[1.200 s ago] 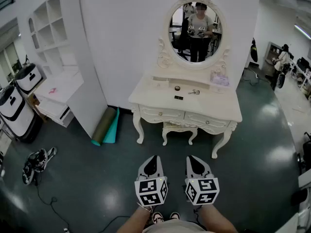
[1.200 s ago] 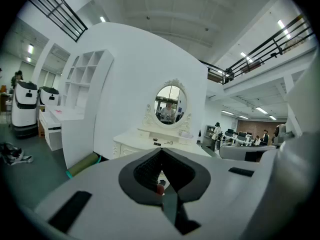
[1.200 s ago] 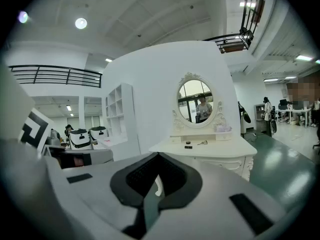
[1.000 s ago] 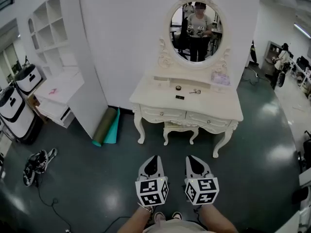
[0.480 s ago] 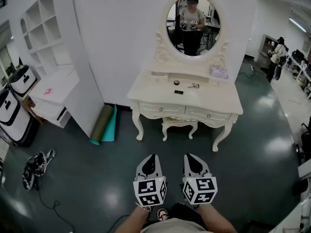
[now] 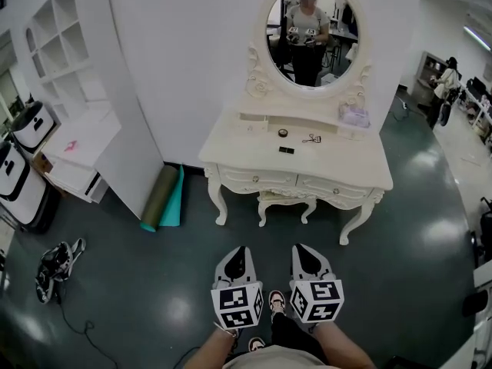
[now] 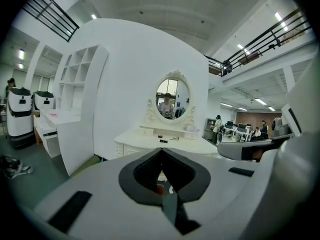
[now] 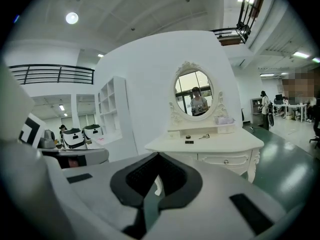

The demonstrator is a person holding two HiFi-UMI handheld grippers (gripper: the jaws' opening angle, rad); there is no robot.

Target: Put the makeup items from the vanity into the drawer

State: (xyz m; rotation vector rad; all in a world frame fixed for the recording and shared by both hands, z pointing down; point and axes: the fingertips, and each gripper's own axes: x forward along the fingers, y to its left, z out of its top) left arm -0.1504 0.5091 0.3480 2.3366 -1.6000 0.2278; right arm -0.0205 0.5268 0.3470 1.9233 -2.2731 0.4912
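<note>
Makeup items (image 6: pixel 286 150) on vanity (image 6: pixel 346 167) top; drawers (image 6: pixel 250 180) closed, contents hidden.

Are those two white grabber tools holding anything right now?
Nothing is held: the white left gripper and the white right gripper are both shut, with nothing between their jaws.

Bright, even indoor light; ceiling lamps (image 8: pixel 72 18) glare off glossy floor (image 6: pixel 442 246); fisheye bending, dark corners in gripper views.

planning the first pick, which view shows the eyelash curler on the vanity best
The head view: it looks down on the vanity top, so the eyelash curler lies clear, apart from the round compact. The right gripper view shows it low, side-on and small; the left gripper view shows barely a speck.
</note>
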